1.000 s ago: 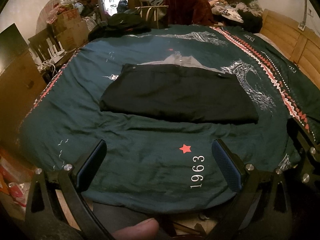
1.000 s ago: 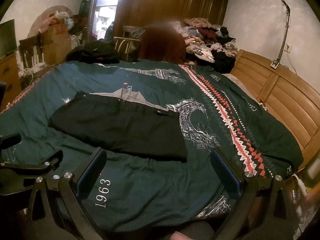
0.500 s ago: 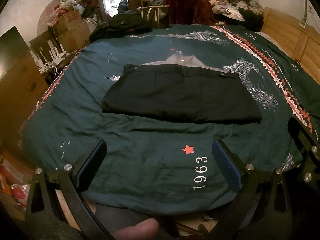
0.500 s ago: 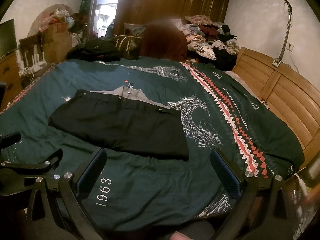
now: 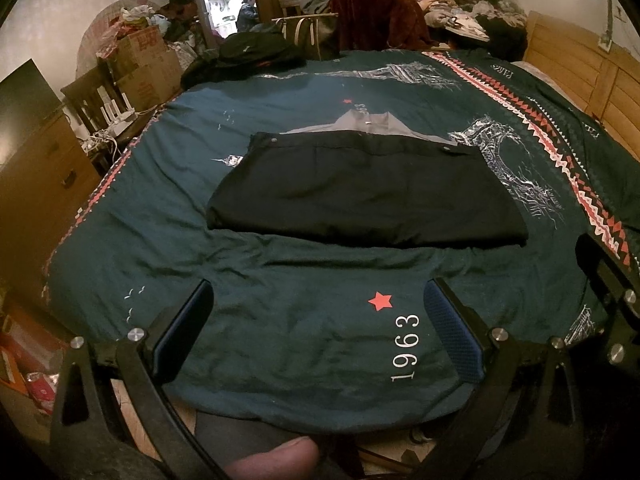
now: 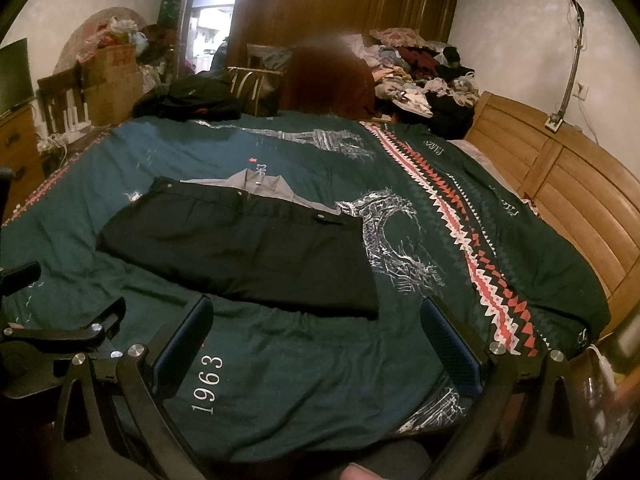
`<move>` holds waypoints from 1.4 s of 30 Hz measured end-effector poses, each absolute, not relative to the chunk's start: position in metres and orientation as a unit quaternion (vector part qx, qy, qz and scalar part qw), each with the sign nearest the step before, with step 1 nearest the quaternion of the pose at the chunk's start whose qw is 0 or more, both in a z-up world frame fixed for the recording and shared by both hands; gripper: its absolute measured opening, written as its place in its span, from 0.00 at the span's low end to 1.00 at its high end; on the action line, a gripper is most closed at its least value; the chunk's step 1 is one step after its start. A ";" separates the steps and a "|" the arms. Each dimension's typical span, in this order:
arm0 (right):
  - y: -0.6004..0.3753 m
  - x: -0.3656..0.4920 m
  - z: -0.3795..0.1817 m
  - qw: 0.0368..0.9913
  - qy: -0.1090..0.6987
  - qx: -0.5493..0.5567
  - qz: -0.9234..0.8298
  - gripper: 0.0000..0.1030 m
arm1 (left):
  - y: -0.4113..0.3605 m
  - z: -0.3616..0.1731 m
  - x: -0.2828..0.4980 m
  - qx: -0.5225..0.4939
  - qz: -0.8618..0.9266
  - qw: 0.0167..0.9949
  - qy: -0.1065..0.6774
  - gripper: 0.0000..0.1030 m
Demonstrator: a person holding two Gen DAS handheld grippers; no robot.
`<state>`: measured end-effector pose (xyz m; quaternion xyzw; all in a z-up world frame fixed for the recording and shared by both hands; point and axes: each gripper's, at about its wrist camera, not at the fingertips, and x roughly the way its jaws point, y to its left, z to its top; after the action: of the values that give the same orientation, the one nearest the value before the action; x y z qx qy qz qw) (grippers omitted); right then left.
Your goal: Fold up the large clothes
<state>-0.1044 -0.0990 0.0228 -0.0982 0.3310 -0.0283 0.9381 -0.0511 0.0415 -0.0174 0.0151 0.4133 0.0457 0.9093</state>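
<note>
Ahead of both grippers, well apart: folded black fabric garment (image 5: 360, 196) on teal printed bedspread (image 5: 280, 340), long axis left-to-right. Left gripper (image 5: 320, 316) nearer centre; right gripper (image 6: 316, 332) nearer right end (image 6: 360, 288). Both spread apart, empty.

bare duvet (image 5: 304, 336) before folded black garment (image 5: 360, 196), clothes pile (image 6: 420, 72) beyond

Dim, warm light; fisheye-bent edges
</note>
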 end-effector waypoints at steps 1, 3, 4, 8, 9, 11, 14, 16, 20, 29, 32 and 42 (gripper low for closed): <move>-0.099 -0.104 0.022 0.938 0.332 -0.096 -0.027 1.00 | 0.041 -0.017 -0.051 0.015 0.046 0.909 0.413 1.00; -0.100 -0.103 0.021 0.937 0.335 -0.091 -0.026 1.00 | 0.041 -0.018 -0.051 0.016 0.044 0.910 0.413 1.00; -0.099 -0.102 0.019 0.937 0.336 -0.088 -0.025 1.00 | 0.040 -0.018 -0.051 0.016 0.043 0.910 0.413 1.00; -0.100 -0.100 0.016 0.936 0.342 -0.079 -0.022 1.00 | 0.040 -0.017 -0.052 0.017 0.042 0.911 0.410 1.00; -0.100 -0.100 0.016 0.936 0.343 -0.077 -0.021 1.00 | 0.040 -0.016 -0.052 0.017 0.042 0.911 0.410 1.00; -0.099 -0.099 0.016 0.935 0.345 -0.075 -0.021 1.00 | 0.040 -0.016 -0.053 0.018 0.043 0.912 0.408 1.00; -0.099 -0.099 0.015 0.935 0.346 -0.070 -0.019 1.00 | 0.040 -0.015 -0.054 0.022 0.047 0.914 0.402 1.00; -0.098 -0.100 0.016 0.935 0.346 -0.069 -0.020 1.00 | 0.040 -0.014 -0.055 0.023 0.048 0.915 0.400 1.00; -0.097 -0.100 0.016 0.936 0.345 -0.070 -0.018 1.00 | 0.039 -0.011 -0.058 0.034 0.060 0.921 0.384 1.00; -0.091 -0.101 0.021 0.939 0.337 -0.063 -0.017 1.00 | 0.038 -0.002 -0.064 0.048 0.070 0.931 0.354 1.00; -0.088 -0.103 0.024 0.941 0.332 -0.063 -0.015 1.00 | 0.039 -0.002 -0.063 0.048 0.070 0.931 0.354 1.00; -0.079 -0.107 0.029 0.944 0.324 -0.070 -0.017 1.00 | 0.039 -0.002 -0.062 0.051 0.074 0.933 0.349 1.00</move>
<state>-0.1066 -0.0787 0.0287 -0.0696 0.3236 -0.0169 0.9435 -0.0623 0.0393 -0.0016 0.0507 0.3492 0.0743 0.9327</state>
